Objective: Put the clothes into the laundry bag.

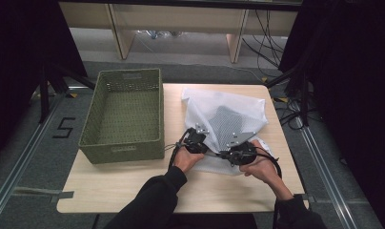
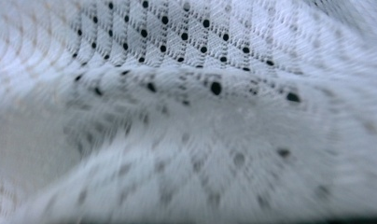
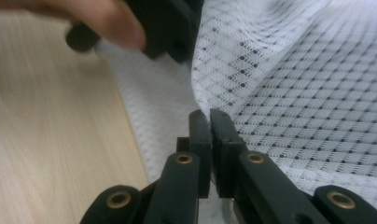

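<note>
On the table [image 1: 133, 191], the white mesh cloth [image 1: 228, 112] is spread to the right of the green basket [image 1: 126, 114]. Its near edge is pinched by the clenched left gripper [image 1: 200, 138] and right gripper [image 3: 210, 119]. Folding seems barely begun; nothing is placed in the basket yet.

The high view looks down and forward from above my side of the table [image 1: 133, 191], taking in all 4 edges, the green basket [image 1: 126, 114] by the left edge and the white mesh bag [image 1: 228, 114] toward the right edge. My left gripper [image 1: 196, 139] carries a camera pressed so near the bag [image 2: 186, 116] that the weave blurs. My right gripper [image 1: 240, 153] carries 1 looking along its jaws at the bag [image 3: 294, 102] and the bare wood [image 3: 51, 140]. All 3 views share the mesh.
</note>
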A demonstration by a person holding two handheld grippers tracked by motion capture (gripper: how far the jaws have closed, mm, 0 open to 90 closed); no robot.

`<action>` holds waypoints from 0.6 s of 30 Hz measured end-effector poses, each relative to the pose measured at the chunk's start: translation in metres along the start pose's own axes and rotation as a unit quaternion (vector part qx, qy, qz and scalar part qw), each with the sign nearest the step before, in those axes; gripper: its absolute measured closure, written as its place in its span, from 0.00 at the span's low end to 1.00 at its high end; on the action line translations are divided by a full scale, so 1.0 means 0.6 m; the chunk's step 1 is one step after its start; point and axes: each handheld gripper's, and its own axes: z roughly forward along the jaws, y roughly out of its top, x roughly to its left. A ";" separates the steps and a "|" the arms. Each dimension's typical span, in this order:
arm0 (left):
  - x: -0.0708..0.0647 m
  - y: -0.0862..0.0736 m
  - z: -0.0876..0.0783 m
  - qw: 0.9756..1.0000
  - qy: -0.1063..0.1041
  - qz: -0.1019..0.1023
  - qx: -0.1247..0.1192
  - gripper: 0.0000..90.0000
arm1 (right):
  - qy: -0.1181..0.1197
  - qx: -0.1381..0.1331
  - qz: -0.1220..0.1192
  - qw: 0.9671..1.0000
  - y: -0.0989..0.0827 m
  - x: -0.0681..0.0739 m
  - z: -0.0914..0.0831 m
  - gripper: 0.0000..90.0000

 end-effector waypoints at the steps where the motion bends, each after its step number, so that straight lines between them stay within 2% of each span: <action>1: -0.001 -0.002 -0.007 1.000 -0.005 0.001 0.005 0.95 | -0.001 0.002 -0.005 1.000 -0.002 -0.001 0.005 0.99; 3: -0.002 -0.010 -0.026 1.000 -0.016 0.004 0.007 0.92 | 0.005 0.012 0.006 1.000 -0.006 0.000 0.011 0.99; 5: 0.003 -0.015 -0.047 1.000 -0.013 0.018 0.012 0.91 | 0.010 0.018 0.002 1.000 -0.008 0.001 0.015 0.99; 7: 0.010 -0.021 -0.066 1.000 -0.019 0.014 0.012 0.90 | 0.011 0.024 0.000 1.000 -0.009 0.002 0.020 0.99; 10: 0.012 -0.030 -0.093 0.999 -0.023 0.020 0.018 0.89 | 0.005 0.041 -0.005 0.999 -0.014 0.001 0.030 0.99; 12: 0.011 -0.035 -0.101 0.999 -0.024 0.027 0.015 0.89 | 0.003 0.057 0.000 0.998 -0.018 0.000 0.037 0.99; 14: 0.007 -0.038 -0.107 0.999 -0.033 0.029 0.016 0.89 | 0.001 0.064 -0.010 0.998 -0.022 -0.001 0.044 0.99; 15: 0.006 -0.040 -0.108 0.999 -0.037 0.028 0.018 0.88 | 0.000 0.064 -0.016 0.998 -0.023 -0.001 0.046 0.99; 18: 0.003 -0.042 -0.108 0.998 -0.038 0.034 0.021 0.88 | 0.000 0.066 -0.010 0.998 -0.022 -0.001 0.045 0.99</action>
